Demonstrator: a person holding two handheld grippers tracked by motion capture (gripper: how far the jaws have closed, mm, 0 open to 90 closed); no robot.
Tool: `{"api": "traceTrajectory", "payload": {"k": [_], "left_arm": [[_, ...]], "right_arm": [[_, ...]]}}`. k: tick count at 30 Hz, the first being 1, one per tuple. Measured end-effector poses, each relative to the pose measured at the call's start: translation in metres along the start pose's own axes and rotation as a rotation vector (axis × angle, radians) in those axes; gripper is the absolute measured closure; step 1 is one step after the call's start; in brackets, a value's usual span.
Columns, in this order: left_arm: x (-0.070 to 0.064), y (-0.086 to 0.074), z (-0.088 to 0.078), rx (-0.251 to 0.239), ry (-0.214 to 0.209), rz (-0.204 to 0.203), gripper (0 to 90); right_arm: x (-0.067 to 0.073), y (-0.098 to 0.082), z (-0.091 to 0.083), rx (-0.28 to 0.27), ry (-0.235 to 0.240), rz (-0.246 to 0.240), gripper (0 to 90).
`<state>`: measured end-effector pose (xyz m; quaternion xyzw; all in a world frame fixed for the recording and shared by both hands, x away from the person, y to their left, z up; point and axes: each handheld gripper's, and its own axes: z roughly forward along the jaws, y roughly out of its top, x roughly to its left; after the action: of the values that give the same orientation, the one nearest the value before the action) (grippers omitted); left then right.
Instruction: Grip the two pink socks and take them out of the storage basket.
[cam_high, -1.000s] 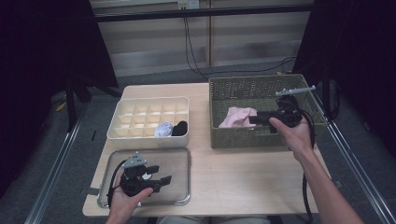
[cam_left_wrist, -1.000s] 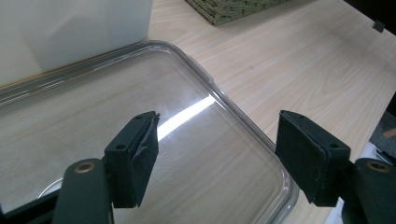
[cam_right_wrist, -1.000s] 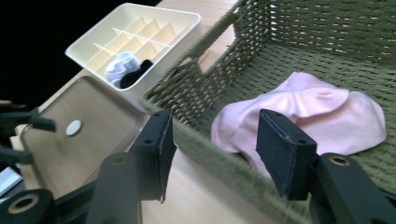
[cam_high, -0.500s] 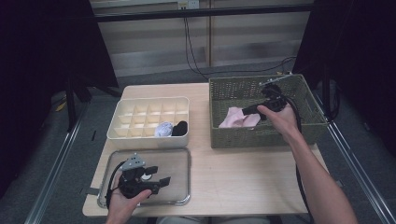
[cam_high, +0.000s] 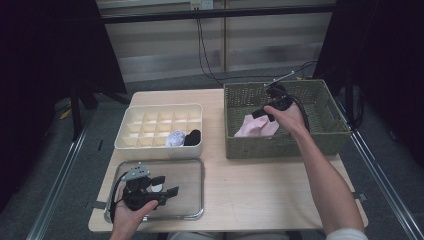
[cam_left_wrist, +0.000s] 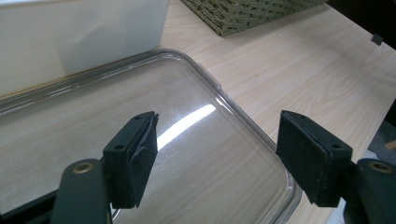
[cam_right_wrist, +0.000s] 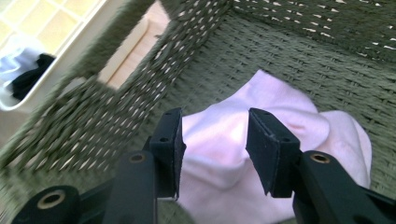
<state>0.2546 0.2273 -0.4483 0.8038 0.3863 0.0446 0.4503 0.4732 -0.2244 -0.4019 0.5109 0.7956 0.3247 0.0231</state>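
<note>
A pink cloth (cam_high: 258, 128) (cam_right_wrist: 299, 116) lies in the left part of a green woven basket (cam_high: 280, 146) (cam_right_wrist: 303, 60). My right gripper (cam_high: 258, 113) (cam_right_wrist: 215, 135) reaches down into the basket right over the cloth. Its jaws have just been closing and now stand half apart. The cloth bulges up between them, with no pad visibly pressing on it. My left gripper (cam_high: 167, 192) (cam_left_wrist: 217, 140) hovers open over a clear plastic tray (cam_high: 189, 172) (cam_left_wrist: 70, 130) at the table's near left, with nothing between its jaws.
A white divided box (cam_high: 125, 142) (cam_left_wrist: 70, 37) stands behind the tray. A pale rolled item (cam_high: 175, 138) and a black one (cam_high: 192, 136) sit in its front compartments. Bare wood lies between tray and basket. Cables hang behind the table.
My right gripper moved left and down inside the basket, from its right side to just over the pink cloth. The left gripper stayed over the tray.
</note>
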Motion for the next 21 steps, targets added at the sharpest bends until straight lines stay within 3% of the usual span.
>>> {"api": "traceTrajectory", "payload": {"k": [2, 6, 8, 11, 13, 17, 21], "left_arm": [[0.0, 0.0, 0.0, 0.001, 0.0, 0.002, 29.2], [0.002, -0.002, 0.0, -0.001, -0.002, -0.007, 29.3], [0.004, -0.002, 0.001, 0.0, -0.007, -0.011, 29.3], [0.004, -0.002, 0.001, -0.002, -0.007, -0.013, 29.3], [0.005, -0.002, -0.001, -0.004, -0.004, -0.009, 29.3], [0.007, -0.003, -0.001, -0.009, -0.007, -0.017, 29.2], [0.008, -0.003, 0.0, -0.004, -0.011, -0.018, 29.2]], "right_arm": [[-0.006, 0.003, 0.007, 0.017, -0.016, 0.002, 55.2], [-0.022, 0.002, 0.021, 0.06, -0.011, 0.074, 56.2], [-0.026, 0.005, 0.024, 0.073, -0.012, 0.071, 56.9], [-0.031, 0.008, 0.027, 0.066, -0.031, 0.086, 55.9], [-0.037, 0.009, 0.029, 0.07, -0.072, 0.087, 55.2], [-0.049, 0.005, 0.034, 0.092, -0.068, 0.153, 52.9], [-0.052, 0.006, 0.036, 0.088, -0.09, 0.172, 50.0]]}}
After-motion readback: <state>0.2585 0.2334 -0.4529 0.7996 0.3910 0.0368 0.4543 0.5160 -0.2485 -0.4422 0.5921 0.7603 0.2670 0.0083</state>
